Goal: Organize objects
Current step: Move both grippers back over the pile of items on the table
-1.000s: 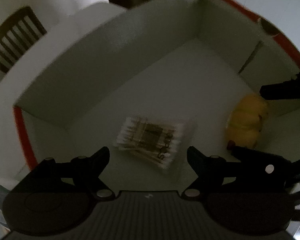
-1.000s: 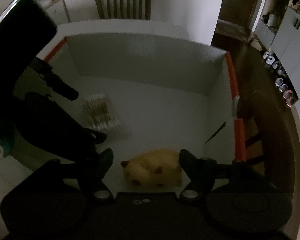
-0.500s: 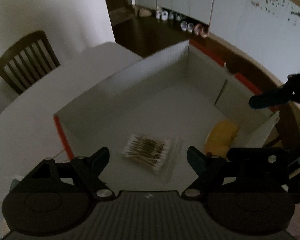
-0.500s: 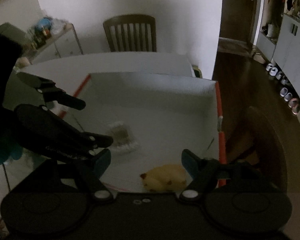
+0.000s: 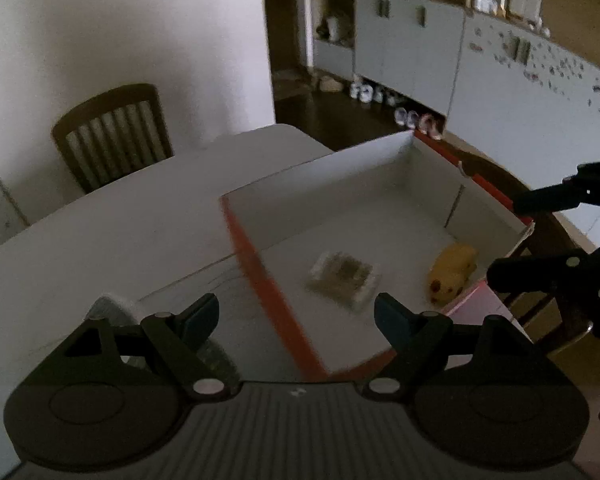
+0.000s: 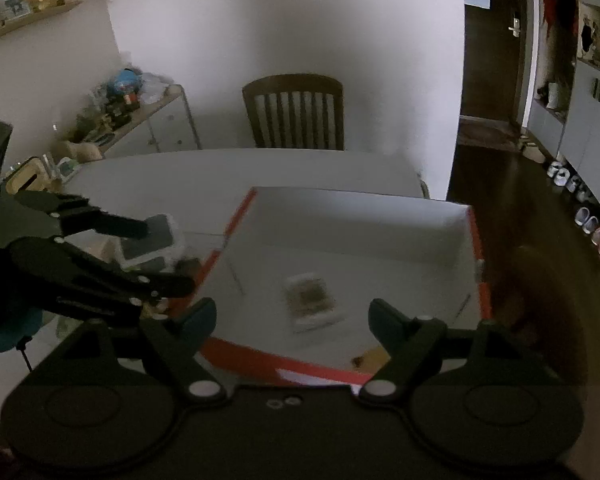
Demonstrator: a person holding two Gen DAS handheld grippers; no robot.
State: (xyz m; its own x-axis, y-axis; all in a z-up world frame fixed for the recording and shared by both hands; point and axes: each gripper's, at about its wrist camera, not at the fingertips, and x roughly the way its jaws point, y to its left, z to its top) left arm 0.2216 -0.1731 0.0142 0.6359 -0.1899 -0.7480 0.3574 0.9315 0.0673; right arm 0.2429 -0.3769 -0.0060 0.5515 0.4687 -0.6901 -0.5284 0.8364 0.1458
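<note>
A white box with an orange rim (image 5: 256, 276) (image 6: 474, 240) stands on the white table. Inside lie a clear pack of cotton swabs (image 5: 345, 278) (image 6: 310, 298) and a yellow plush toy (image 5: 454, 272), which shows only as a sliver at the box's near wall in the right wrist view (image 6: 374, 356). My left gripper (image 5: 296, 318) is open and empty, above the box's left rim. My right gripper (image 6: 290, 318) is open and empty, above the box's near rim. The left gripper also shows in the right wrist view (image 6: 156, 256).
A white, grey-topped object (image 6: 150, 242) (image 5: 112, 310) lies on the table left of the box. A wooden chair (image 6: 294, 114) (image 5: 110, 132) stands at the far side of the table (image 5: 120, 216). A cluttered sideboard (image 6: 140, 120) is far left. Shoes line the dark floor (image 6: 508, 168).
Both grippers have risen and pulled back out of the box, staying open and empty. The left has shifted leftward over the box's rim. The swab pack and plush toy stay where they lay.
</note>
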